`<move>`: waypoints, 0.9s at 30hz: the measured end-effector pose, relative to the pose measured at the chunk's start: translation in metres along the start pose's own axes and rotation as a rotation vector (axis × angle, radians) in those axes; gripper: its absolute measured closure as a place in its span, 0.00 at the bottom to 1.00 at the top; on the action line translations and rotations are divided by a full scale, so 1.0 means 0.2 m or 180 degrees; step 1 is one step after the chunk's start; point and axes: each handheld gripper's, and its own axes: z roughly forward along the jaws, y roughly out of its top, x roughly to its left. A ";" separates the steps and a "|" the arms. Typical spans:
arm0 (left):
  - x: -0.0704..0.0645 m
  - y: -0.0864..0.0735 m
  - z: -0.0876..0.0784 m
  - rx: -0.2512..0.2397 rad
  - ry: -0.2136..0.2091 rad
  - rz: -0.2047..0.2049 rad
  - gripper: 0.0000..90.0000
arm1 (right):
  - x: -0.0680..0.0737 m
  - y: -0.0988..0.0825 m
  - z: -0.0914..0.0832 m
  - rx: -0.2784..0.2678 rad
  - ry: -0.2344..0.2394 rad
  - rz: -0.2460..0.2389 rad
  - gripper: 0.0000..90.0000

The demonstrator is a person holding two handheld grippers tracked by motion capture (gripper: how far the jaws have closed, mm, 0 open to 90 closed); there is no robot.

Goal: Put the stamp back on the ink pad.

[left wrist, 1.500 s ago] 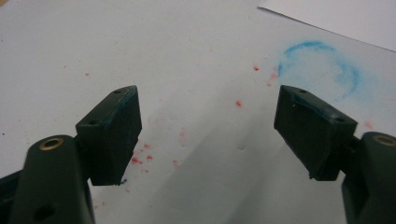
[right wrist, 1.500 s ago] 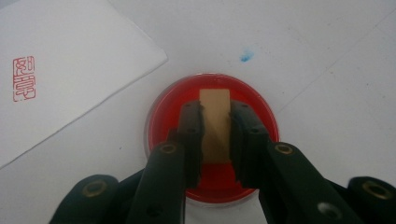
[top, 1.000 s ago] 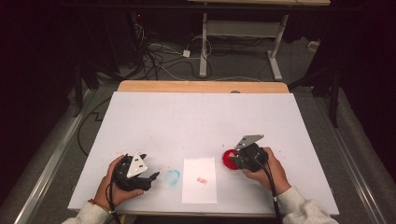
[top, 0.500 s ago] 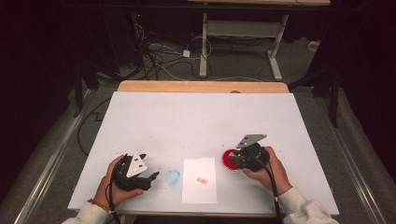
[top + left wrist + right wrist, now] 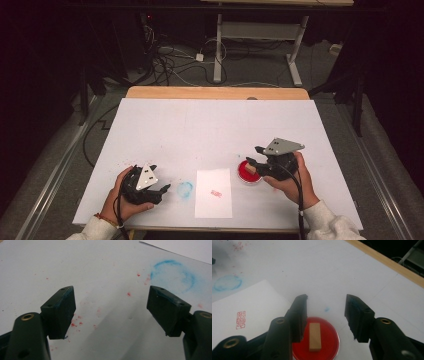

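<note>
Two sets of tongs on the go here, one in each hand. The right tongs (image 5: 325,315) have just been opening, and they sit partly spread with nothing pinched between them. Right underneath, in the right gripper view, the wooden stamp (image 5: 314,337) stands on the red ink pad (image 5: 329,342), clear of both jaws. So it's sitting loose on the pad, not held. From the high view the right tongs (image 5: 256,162) hang over the near-right part of the bench, with the stamp (image 5: 248,169) and the ink pad (image 5: 250,176) right at their tips and the person's right hand (image 5: 290,180) wrapped round the body behind.

The left tongs (image 5: 111,311) are spread wide and empty, looking down on bare bench surface. There's blue ink along the pad edges, as far as I can tell. In the high view the left tongs (image 5: 159,192) sit near the front-left corner, held by the left hand (image 5: 120,197), pointing toward the middle.

Moving outward: between the two hands lies a white sheet of paper (image 5: 214,192) with a small red stamp print (image 5: 216,193) on it. The right gripper view shows that print (image 5: 241,320) more clearly, a little rectangle of characters. Just left of the sheet is a smudgy blue ring (image 5: 185,189) on the bench, and the left gripper view shows it (image 5: 172,273) ahead of the right-hand jaw, with red specks (image 5: 76,323) scattered about.

The bench (image 5: 215,125) itself is covered in white, with a wooden edge at the far side.
</note>
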 end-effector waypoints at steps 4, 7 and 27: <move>0.00 0.00 0.00 0.0003 0.0003 0.0001 0.25 | 0.02 0.01 -0.01 -0.0091 -0.0018 -0.0087 0.49; 0.00 0.00 0.00 0.0001 -0.0003 0.0001 0.25 | 0.04 0.01 -0.01 -0.0134 0.0001 -0.0148 0.42; 0.00 0.00 0.00 0.0010 0.0015 0.0012 0.25 | 0.06 0.00 -0.02 -0.0277 -0.0115 -0.0201 0.19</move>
